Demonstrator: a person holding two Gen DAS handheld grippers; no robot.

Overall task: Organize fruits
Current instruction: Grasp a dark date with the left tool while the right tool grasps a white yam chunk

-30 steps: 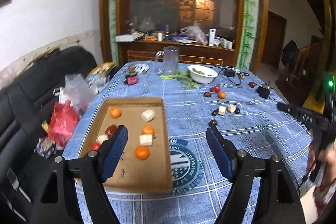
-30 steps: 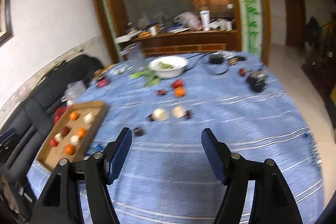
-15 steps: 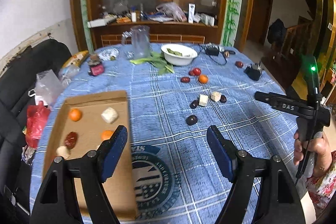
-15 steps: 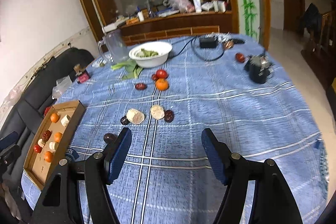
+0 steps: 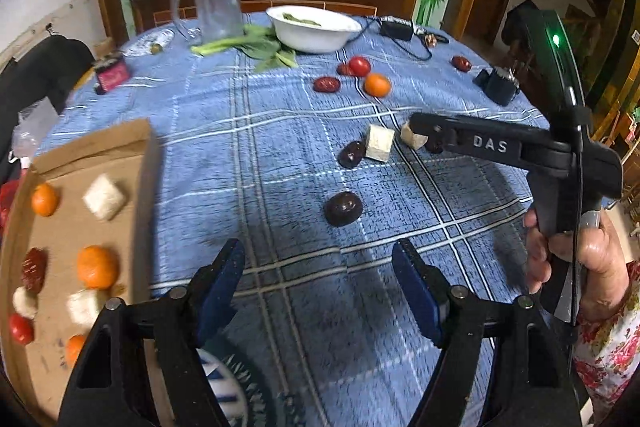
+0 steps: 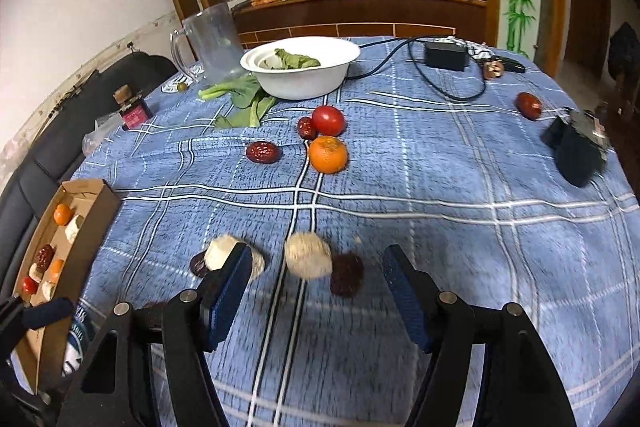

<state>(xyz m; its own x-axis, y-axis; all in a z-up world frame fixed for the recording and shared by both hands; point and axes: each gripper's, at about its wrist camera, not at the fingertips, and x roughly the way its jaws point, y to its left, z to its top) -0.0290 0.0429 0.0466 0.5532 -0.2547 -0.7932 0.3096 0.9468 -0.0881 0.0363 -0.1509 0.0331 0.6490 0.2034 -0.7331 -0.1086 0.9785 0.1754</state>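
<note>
My grippers' fingers [image 5: 222,287] look like matt black plastic with blue pads. The tablecloth [image 5: 280,155] is a fuzzy blue plaid fabric. At its left edge sits a matt brown cardboard tray [image 5: 60,227]. The white bowl [image 6: 304,75] looks smooth, the pitcher [image 6: 212,39] clear, the tomato [image 6: 328,121] glossy.

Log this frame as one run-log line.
left gripper: open, empty, behind dark round fruit | right gripper: open, empty, around pale fuzzy chunk | brown cardboard tray: partly filled

Both claws gape wide, the left claw [image 5: 318,277] and right claw [image 6: 316,279] held low, pointing forward.
</note>
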